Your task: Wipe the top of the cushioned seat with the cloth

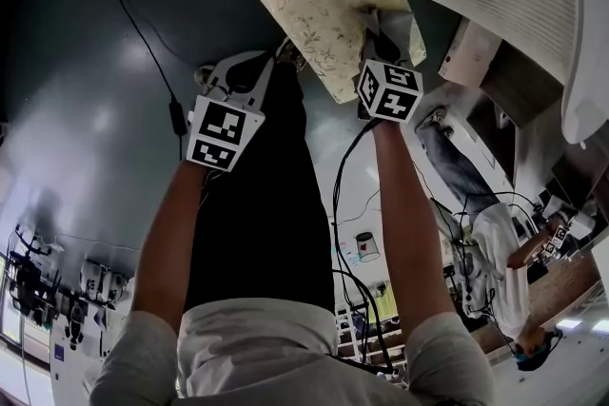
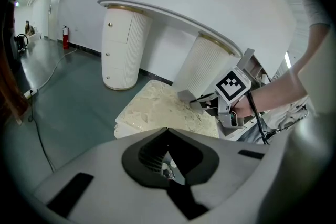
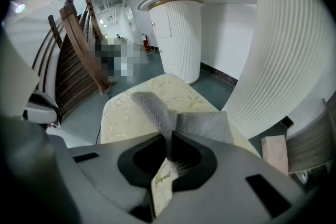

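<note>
My cloth [image 3: 202, 126] is grey with a mesh weave; the seat [image 1: 319, 0] is cream, patterned with pale leafy sprigs.

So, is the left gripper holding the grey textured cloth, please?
No, the left gripper is shut empty; the right gripper clamps that cloth.

My right gripper [image 3: 169, 150], jaws clamped tight on the grey cloth [image 3: 205, 126], cloth draped on the cream floral cushioned seat [image 3: 126, 113], white fluted pillar [image 3: 283, 55] right, wooden staircase [image 3: 79, 55] far left
</note>
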Motion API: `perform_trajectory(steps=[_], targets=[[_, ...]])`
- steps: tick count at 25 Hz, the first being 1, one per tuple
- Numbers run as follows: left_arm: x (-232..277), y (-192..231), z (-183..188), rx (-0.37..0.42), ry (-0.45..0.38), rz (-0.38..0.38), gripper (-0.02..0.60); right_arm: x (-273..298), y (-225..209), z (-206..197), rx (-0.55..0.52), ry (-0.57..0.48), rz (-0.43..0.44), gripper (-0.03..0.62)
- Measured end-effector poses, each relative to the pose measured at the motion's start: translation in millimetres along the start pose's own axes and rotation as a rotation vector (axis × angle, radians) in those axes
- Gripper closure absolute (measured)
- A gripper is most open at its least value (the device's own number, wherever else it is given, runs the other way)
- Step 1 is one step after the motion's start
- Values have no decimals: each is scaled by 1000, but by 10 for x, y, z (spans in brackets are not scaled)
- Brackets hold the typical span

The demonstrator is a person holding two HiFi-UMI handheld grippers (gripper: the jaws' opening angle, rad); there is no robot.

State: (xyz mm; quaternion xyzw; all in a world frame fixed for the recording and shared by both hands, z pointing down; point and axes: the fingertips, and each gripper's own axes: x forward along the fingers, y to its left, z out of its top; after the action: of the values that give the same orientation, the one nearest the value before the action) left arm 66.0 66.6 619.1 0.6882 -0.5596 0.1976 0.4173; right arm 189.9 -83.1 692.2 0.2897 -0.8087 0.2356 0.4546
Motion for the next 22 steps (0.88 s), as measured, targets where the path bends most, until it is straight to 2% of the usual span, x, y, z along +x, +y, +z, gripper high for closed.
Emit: perform_trajectory(steps=[22], targets=[[-439,40,-289,38,-19,0,568,-209,805,-478,-36,38,59,569]])
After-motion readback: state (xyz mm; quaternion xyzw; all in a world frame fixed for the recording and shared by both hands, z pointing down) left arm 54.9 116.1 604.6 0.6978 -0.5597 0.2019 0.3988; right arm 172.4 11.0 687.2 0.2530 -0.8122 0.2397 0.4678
